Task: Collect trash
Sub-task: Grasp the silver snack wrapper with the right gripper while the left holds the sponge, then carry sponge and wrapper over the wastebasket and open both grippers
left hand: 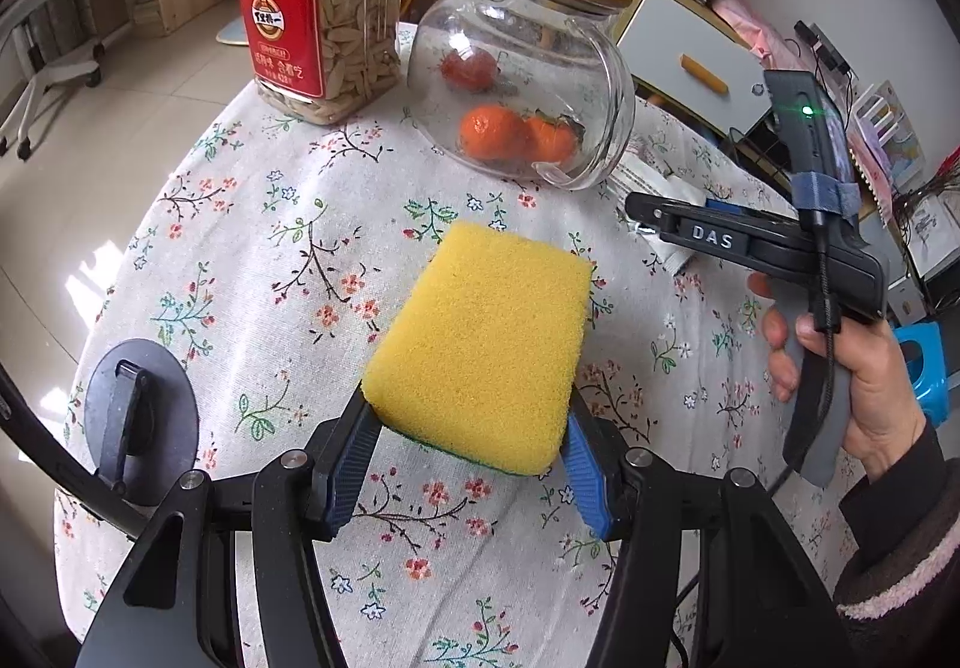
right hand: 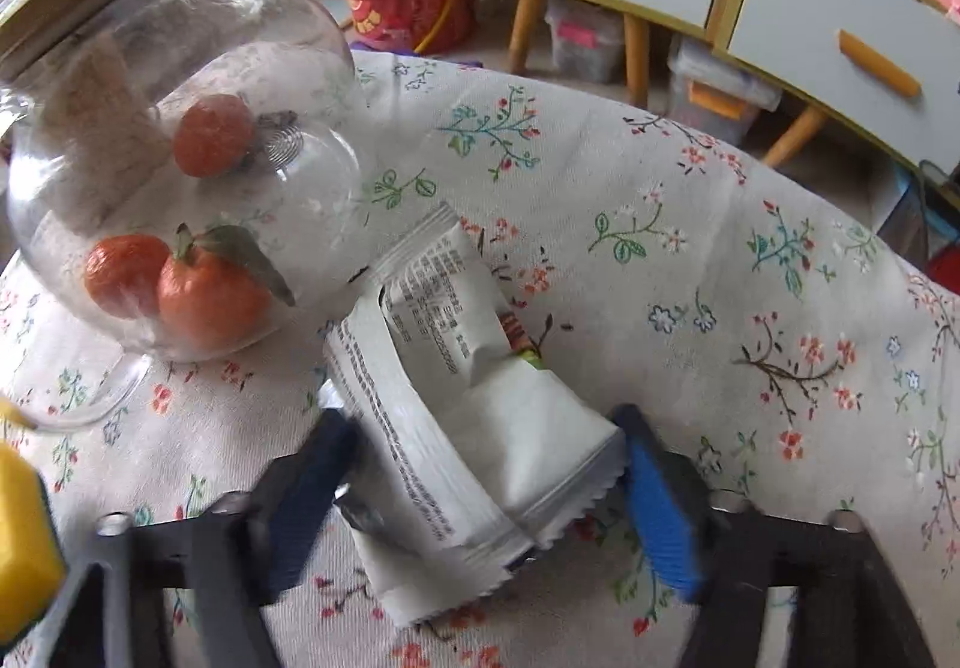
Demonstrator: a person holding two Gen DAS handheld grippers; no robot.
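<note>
My left gripper [left hand: 471, 446] is shut on a yellow sponge with a green underside [left hand: 480, 344] and holds it over the flowered tablecloth [left hand: 252, 260]. My right gripper [right hand: 486, 458] is open, its blue-padded fingers [right hand: 660, 494] on either side of crumpled white snack wrappers [right hand: 456, 404] that lie on the cloth beside the glass jar. The left pad is blurred. In the left wrist view the right gripper [left hand: 645, 209] is seen from the side at the right, a hand on its handle, over the wrappers [left hand: 660, 188].
A glass jar with a wooden lid [left hand: 528, 62] holds tangerines [right hand: 210, 296]. A plastic jar of seeds [left hand: 324, 20] stands behind it. A black round disc [left hand: 141, 416] sits at the table's left edge. White drawers [right hand: 840, 38] stand beyond the table.
</note>
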